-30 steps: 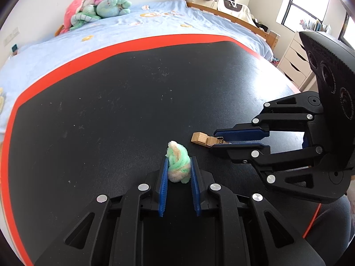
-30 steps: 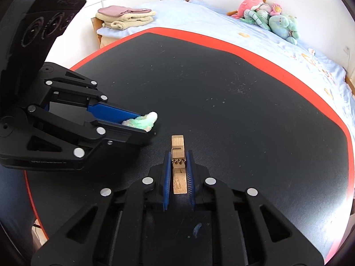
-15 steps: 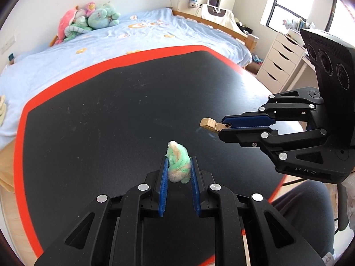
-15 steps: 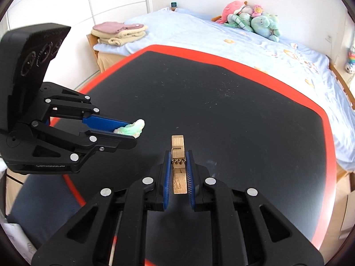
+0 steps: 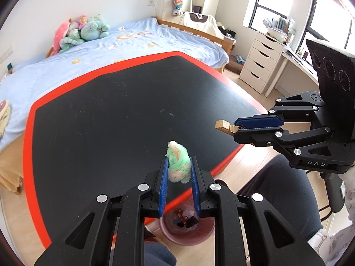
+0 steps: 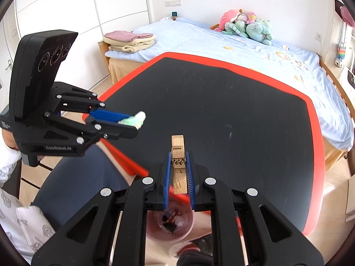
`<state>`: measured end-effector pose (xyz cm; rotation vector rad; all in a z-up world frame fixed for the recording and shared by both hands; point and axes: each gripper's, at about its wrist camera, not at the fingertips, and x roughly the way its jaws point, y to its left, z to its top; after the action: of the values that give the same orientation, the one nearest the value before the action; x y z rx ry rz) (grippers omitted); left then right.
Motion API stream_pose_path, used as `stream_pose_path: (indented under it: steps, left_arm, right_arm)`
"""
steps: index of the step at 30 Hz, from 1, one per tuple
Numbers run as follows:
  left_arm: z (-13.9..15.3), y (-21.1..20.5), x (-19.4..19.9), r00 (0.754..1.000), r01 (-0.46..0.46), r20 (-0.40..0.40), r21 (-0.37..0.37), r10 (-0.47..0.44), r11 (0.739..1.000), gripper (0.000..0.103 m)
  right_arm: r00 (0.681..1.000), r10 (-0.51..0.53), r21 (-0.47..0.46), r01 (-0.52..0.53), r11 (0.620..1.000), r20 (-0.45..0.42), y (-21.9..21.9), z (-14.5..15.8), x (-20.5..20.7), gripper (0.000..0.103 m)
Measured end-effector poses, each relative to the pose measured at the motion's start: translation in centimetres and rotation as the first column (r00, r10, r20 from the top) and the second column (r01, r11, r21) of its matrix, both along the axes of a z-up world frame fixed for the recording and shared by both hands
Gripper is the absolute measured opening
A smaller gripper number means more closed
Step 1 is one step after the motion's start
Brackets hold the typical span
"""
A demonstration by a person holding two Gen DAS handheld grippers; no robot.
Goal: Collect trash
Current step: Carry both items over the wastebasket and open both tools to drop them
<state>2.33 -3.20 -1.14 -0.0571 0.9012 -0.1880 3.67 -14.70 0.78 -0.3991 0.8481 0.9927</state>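
1. Green-and-cream fuzzy wire, twisted into a small knot (image 5: 178,165), sits clamped between the blue pads of the left hand-held gripper (image 5: 178,173); the knot pokes out past the fingertips and is lifted off the worktop (image 5: 111,115).
2. Wooden clothespin (image 6: 178,166) is pinched lengthwise between the blue pads of the right hand-held gripper (image 6: 178,173), its nose pointing forward and its spring visible between the pads.
3. Both tools hang over the near edge of the black, red-rimmed worktop, side by side but apart, above the person's dark-trousered lap.
4. A pink bin (image 5: 187,228) stands on the wooden floor below the left tool, just off the worktop's edge; dark scraps and something pale lie in it. The right wrist view shows the same bin (image 6: 170,223), blurred, beneath that tool.
5. A blue-sheeted bed (image 6: 255,51) lies beyond the worktop, with plush toys (image 6: 246,25) at its head and folded towels (image 6: 129,41) at one corner.
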Motion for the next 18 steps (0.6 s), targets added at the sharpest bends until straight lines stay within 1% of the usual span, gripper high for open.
stream_pose_path:
  steps: [9, 13, 18]
  left_arm:
    - [-1.1, -1.7, -3.4, 1.000, 0.012, -0.029, -0.022, -0.012, 1.000, 0.019]
    - [-2.0, -2.4, -4.8, 0.999, 0.018, -0.048, -0.032, -0.020, 0.999, 0.019]
    - [-3.0, -2.9, -5.5, 0.997, 0.023, -0.073, -0.035, -0.026, 0.999, 0.019]
  right_arm:
    - [1.000, -0.020, -0.006, 0.020, 1.000, -0.023, -2.0, -1.1, -3.7, 0.013]
    - [0.999, -0.021, -0.014, 0.021, 1.000, -0.037, -2.6, -1.9, -5.2, 0.013]
    - [0.998, -0.029, -0.012, 0.029, 1.000, -0.060, -2.9, -2.8, -5.8, 0.013]
